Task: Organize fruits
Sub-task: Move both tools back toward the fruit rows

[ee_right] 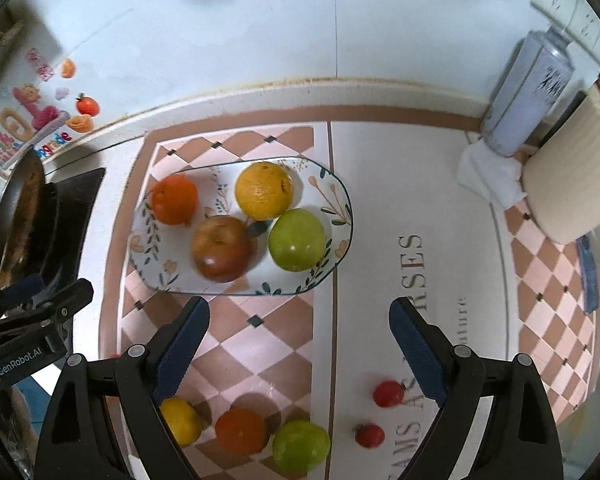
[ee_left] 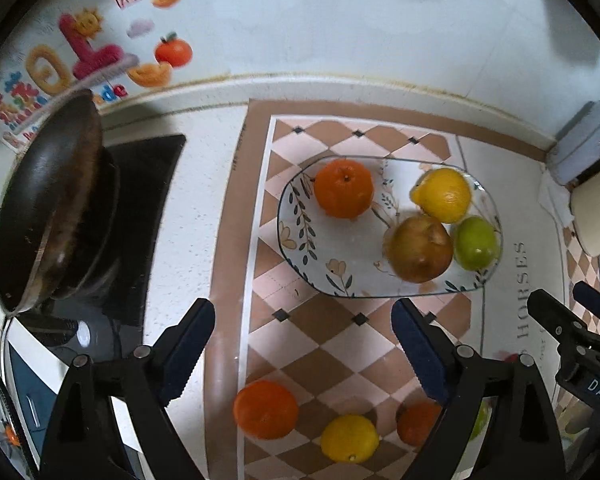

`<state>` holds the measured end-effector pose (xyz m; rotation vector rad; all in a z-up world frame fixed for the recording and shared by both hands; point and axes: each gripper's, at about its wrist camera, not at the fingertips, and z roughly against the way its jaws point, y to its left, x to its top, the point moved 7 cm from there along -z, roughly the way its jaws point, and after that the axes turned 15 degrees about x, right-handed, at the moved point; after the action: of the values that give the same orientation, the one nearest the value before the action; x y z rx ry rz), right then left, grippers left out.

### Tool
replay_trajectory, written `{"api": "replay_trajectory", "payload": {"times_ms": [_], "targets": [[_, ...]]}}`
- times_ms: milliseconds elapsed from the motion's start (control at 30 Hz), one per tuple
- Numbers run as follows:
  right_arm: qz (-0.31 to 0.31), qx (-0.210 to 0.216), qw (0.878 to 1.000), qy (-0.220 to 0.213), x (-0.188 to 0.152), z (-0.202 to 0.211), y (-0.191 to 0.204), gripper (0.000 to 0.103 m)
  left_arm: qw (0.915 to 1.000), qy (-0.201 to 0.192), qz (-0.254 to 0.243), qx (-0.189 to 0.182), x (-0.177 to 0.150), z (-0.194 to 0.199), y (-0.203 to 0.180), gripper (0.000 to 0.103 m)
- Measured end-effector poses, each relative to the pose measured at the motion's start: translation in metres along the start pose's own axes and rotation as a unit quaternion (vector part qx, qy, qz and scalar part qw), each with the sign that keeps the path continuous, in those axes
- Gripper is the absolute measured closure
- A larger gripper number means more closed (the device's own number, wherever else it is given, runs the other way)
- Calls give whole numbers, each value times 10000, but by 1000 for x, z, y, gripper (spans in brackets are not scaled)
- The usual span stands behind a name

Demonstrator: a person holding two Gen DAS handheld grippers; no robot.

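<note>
A floral oval plate on the checkered mat holds an orange, a lemon, a brownish-red apple and a green fruit. On the mat near me lie an orange, a lemon, another orange, a green fruit and two small red tomatoes. My left gripper and right gripper are open and empty, above the loose fruit.
A dark wok sits on the black stove at the left. A grey canister, a white cloth and a cream roll stand at the right. A tiled wall runs behind.
</note>
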<state>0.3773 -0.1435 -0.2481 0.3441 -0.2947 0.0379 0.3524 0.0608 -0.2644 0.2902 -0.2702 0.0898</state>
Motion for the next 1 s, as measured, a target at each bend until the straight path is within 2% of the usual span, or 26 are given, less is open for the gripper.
{"api": "replay_trajectory", "payload": {"times_ms": [167, 367, 700, 1000], "targets": [[168, -38, 9994, -316, -11, 40, 20, 10, 9987, -496, 66, 1, -7, 37, 12, 13], [312, -38, 9978, -592, -28, 80, 40, 10, 9958, -901, 170, -72, -21, 75, 27, 12], [294, 37, 9941, -1042, -47, 132, 62, 10, 9913, -1295, 149, -195, -45, 122, 39, 13], [237, 156, 9918, -1250, -56, 153, 73, 10, 9888, -1470, 94, -238, -55, 138, 40, 13]]}}
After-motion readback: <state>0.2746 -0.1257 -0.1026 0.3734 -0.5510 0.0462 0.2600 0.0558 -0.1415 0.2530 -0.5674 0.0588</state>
